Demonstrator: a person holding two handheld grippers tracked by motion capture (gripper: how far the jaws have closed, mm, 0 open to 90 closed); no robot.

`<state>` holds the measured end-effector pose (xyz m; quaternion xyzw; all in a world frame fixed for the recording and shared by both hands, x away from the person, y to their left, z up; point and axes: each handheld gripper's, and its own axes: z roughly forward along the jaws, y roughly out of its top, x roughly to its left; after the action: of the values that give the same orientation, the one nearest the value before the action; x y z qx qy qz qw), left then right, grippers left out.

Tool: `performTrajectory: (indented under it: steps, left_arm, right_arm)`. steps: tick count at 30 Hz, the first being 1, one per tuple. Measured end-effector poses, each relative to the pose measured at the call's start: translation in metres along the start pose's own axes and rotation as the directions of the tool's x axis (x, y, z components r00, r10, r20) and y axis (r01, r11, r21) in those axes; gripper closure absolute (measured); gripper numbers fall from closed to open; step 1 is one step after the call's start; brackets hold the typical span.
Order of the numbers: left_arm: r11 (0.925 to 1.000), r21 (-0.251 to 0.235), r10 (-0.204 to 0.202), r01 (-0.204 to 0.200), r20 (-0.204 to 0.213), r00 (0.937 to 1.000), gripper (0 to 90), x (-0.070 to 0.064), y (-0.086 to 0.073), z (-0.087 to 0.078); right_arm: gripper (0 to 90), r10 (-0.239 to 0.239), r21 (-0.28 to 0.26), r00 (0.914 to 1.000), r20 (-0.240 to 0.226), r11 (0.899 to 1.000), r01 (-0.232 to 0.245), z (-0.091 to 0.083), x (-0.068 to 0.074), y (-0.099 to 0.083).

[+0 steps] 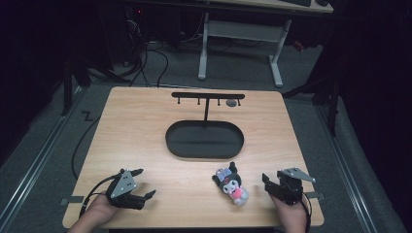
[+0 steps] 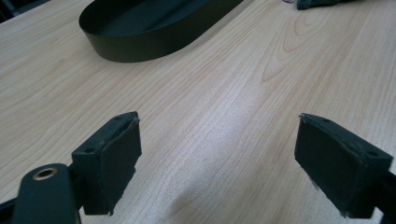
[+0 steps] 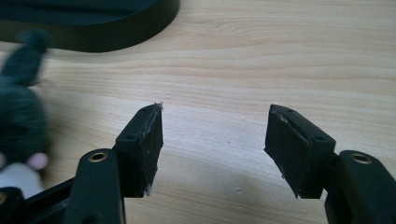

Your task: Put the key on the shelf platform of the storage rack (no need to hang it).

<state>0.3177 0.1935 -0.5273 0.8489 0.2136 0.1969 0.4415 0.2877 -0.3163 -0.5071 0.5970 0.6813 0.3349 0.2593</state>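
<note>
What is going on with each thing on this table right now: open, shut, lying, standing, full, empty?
Left gripper: open, holding nothing.
Right gripper: open, holding nothing.
Small black-and-pink plush toy: lying on the wooden table, untouched.
Black oval metal tray: empty.
Black T-shaped hook rack: upright behind the tray, hooks bare.

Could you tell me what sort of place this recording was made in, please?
Probably a lab or workshop set up for recording handling: a wooden table on grey carpet, loose cables on the floor behind, and a height-adjustable desk frame at the back. A black oval tray awaits.
</note>
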Motion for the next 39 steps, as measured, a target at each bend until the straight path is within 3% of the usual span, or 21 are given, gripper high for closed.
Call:
performTrajectory:
  steps: [8,17,26,39]
  left_arm:
    - [0.9999,0.008,-0.015,0.015,0.001,0.9999,15.6,0.002,0.001,0.001]
    - [1.0000,-0.001,-0.004,0.004,-0.002,1.0000,15.6,0.000,0.000,0.000]
    - [1.0000,-0.001,-0.006,0.006,-0.001,1.0000,15.6,0.000,0.000,0.000]
    - [1.0000,0.005,-0.003,0.003,0.001,1.0000,15.6,0.000,0.000,0.001]
  right_arm:
    - [36.4,-0.004,0.002,0.9998,-0.022,1.000,0.004,0.003,0.004,0.000]
    - [35.4,-0.023,-0.001,0.9995,-0.023,1.000,0.023,0.000,0.007,0.000]
    - [35.3,-0.039,0.031,0.9986,-0.035,0.999,0.040,0.004,0.008,0.000]
    - [32.2,-0.070,0.053,0.9974,-0.016,0.996,0.071,0.003,0.011,0.002]
